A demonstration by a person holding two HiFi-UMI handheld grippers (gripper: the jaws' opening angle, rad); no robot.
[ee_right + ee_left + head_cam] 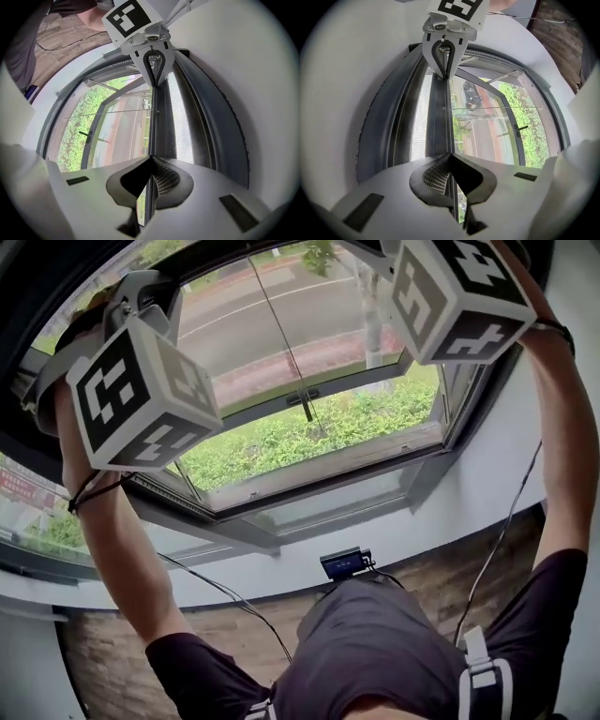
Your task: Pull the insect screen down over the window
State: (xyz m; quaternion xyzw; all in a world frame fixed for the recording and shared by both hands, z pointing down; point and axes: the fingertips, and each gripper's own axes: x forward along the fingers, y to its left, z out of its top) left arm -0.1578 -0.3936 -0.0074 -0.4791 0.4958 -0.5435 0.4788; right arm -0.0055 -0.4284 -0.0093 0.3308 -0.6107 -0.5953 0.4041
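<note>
Looking up at a wide, dark-framed window (pixel 328 460), I see its glass sash swung open toward a road and a green hedge outside. The insect screen (pixel 421 112) sits high in the frame. Only a narrow strip of grey mesh shows beside its pull bar (pixel 440 117), so almost all of the opening is uncovered and I judge the pull to be near its start. The bar runs as a long, thin, dark rail straight across the window. My left claw (pixel 451 159) is pinched closed on the rail's thin lip at one end. My right claw (pixel 151 161) is closed on the same lip at the far end, and each claw shows at the top of the other's view. They point level along the bar, facing each other. I hold it at both ends so that it should come down even rather than tilt and bind in its side tracks. I grip the lip because it looks like the only edge narrow enough to clamp.
</note>
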